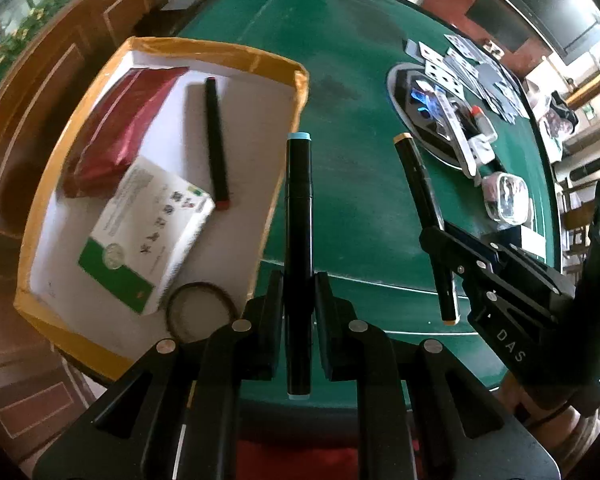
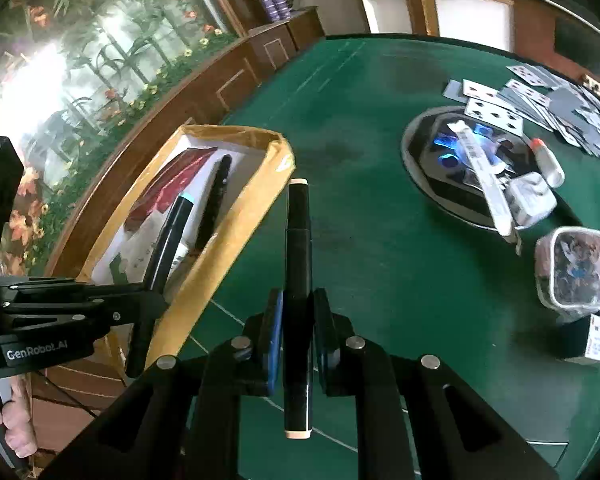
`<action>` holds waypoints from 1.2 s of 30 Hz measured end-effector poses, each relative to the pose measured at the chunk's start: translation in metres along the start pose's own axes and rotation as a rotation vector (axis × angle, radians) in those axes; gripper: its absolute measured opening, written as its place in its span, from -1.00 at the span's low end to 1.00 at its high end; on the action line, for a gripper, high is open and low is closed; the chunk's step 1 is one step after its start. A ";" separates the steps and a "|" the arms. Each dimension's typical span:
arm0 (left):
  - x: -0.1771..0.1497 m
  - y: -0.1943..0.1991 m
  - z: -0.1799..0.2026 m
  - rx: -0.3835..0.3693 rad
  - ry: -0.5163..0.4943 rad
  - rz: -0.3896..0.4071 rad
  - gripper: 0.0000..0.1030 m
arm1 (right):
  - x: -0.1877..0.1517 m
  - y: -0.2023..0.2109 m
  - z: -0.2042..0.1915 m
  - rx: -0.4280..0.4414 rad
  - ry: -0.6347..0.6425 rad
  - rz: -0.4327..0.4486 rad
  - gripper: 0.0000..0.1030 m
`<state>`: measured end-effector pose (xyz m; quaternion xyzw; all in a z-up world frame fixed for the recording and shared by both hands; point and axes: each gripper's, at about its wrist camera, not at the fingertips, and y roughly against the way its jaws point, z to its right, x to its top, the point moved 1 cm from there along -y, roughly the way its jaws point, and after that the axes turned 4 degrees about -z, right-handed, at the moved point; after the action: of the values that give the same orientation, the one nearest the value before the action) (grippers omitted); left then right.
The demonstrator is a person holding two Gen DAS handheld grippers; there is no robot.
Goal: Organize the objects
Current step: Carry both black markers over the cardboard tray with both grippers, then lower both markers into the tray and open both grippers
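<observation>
Left wrist view
- Left hand-held gripper (image 1: 299,300): clenching the blue-capped marker (image 1: 299,240) around its lower half, marker standing along the fingers, pointing up the frame.
- Blue-capped marker position: hovering over the green bench (image 1: 360,100), just beside the right wall of the yellow-edged box (image 1: 288,128).
- Box contents: holding a red-capped marker (image 1: 216,140), a dark red pouch (image 1: 120,128), a white-and-green carton (image 1: 148,236) and a round ring (image 1: 202,312) near the front corner.
- Right hand-held gripper (image 1: 444,256): entering from the right, gripping the orange-capped marker (image 1: 420,208), tilted, over bare green felt.
- Far side: lying there, a black tray (image 1: 424,120) with small items, playing cards (image 1: 468,68) scattered behind it, a clear lidded tub (image 1: 506,196) beside it.

Right wrist view
- Right hand-held gripper (image 2: 298,340): squeezing the orange-capped marker (image 2: 298,280) mid-barrel, above the bench (image 2: 380,280), right of the box (image 2: 236,216).
- Left hand-held gripper (image 2: 152,292): reaching in from the left, pinching the blue-capped marker (image 2: 168,240) over the box's near rim.
- Person's hand (image 2: 12,420): wrapping the left handle at the lower left.
</observation>
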<state>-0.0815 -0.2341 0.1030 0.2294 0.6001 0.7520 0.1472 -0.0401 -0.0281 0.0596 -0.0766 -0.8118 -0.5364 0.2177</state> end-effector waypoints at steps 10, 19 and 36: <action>-0.006 0.016 -0.039 0.023 0.075 0.031 -0.72 | 0.008 -0.014 -0.031 0.030 0.048 -0.012 -0.75; -0.011 0.022 -0.071 0.046 0.119 0.036 -0.72 | 0.013 -0.028 -0.056 0.055 0.062 -0.018 -0.76; -0.006 0.014 -0.124 0.081 0.130 0.011 -0.72 | 0.029 -0.052 -0.089 0.065 0.040 -0.007 -0.76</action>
<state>-0.1401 -0.3438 0.0941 0.1891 0.6370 0.7413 0.0944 -0.0609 -0.1329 0.0584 -0.0558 -0.8245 -0.5119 0.2344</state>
